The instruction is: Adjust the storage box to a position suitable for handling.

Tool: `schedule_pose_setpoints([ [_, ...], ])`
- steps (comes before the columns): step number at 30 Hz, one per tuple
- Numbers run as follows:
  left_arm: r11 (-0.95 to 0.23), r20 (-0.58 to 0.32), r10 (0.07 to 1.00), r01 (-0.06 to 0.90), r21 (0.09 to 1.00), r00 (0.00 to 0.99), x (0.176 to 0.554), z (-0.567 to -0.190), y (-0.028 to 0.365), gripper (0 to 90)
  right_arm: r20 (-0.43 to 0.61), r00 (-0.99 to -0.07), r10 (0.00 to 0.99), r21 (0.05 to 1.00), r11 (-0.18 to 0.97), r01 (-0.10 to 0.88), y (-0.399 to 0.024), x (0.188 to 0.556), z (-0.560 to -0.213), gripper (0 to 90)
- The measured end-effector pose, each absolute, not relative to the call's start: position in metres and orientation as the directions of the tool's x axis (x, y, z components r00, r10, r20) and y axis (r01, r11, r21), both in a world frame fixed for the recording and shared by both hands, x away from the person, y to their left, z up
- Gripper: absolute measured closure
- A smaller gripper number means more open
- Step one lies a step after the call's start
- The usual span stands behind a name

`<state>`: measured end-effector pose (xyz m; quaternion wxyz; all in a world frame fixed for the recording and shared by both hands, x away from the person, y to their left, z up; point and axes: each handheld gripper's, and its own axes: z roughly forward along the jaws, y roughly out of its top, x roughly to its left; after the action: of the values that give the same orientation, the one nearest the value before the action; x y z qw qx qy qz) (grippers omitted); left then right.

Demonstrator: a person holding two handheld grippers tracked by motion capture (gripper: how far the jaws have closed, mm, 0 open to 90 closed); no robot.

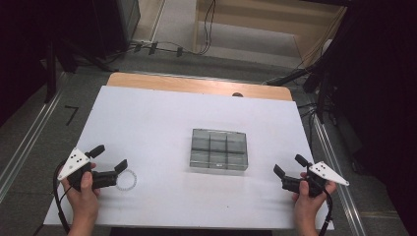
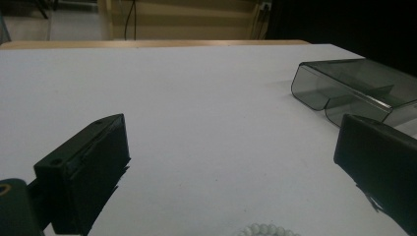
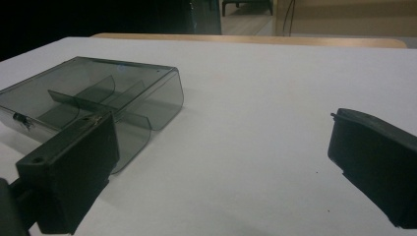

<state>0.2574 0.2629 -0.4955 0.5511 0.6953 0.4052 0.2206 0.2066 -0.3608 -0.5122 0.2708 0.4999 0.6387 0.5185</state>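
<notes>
Left tongs (image 1: 109, 158) sit at the near left of the white desk (image 1: 162, 123), held in the person's left hand (image 1: 83, 194), jaws spread wide and nothing between them, released. In the left gripper view both black jaws rise apart over bare desk surface. A white bead bracelet (image 1: 126, 180) lies flat on the desk just right of the left tongs, close to the nearer jaw tip; can't tell from the high view whether jaw and beads touch. The left gripper view catches the far arc of the bead bracelet (image 2: 265, 229) at the bottom edge, between the jaws' lines but nearer than their tips. Centre-right of the desk: a smoky clear compartment box (image 1: 219, 149), lying flat, dividers splitting it into a grid of cells; no contents made out. It is well apart from the bracelet and from both tongs. The same compartment box (image 2: 354, 88) shows far right in the left gripper view, and at left in the right gripper view (image 3: 93, 98). Right tongs (image 1: 290, 167) at the near right of the desk, held in the right hand (image 1: 310, 199), jaws also wide apart and released, pointing left toward the box with bare desk between them.
</notes>
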Motion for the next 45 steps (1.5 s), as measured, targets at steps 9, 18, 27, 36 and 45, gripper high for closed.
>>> schedule_pose_setpoints([
  [9,-0.059,-0.146,0.804,0.321,0.945,0.576,0.259,-0.497,0.263,0.3,0.23,-0.39,0.892,0.916,-0.062,0.396,-0.356,0.207,-0.508,0.0],
  [18,-0.071,-0.121,0.807,0.299,0.952,0.578,0.259,-0.497,0.262,0.3,0.216,-0.403,0.889,0.93,-0.061,0.364,-0.347,0.212,-0.487,0.0],
  [27,-0.065,-0.123,0.814,0.3,0.952,0.568,0.259,-0.497,0.263,0.3,0.211,-0.383,0.899,0.939,-0.077,0.336,-0.347,0.228,-0.472,0.0],
  [36,-0.075,-0.122,0.802,0.301,0.951,0.585,0.26,-0.497,0.261,0.3,0.216,-0.387,0.896,0.941,-0.085,0.327,-0.339,0.249,-0.462,0.0],
  [45,-0.08,-0.128,0.793,0.309,0.948,0.596,0.261,-0.498,0.261,0.3,0.215,-0.415,0.884,0.923,-0.045,0.383,-0.328,0.265,-0.472,4.1],
])
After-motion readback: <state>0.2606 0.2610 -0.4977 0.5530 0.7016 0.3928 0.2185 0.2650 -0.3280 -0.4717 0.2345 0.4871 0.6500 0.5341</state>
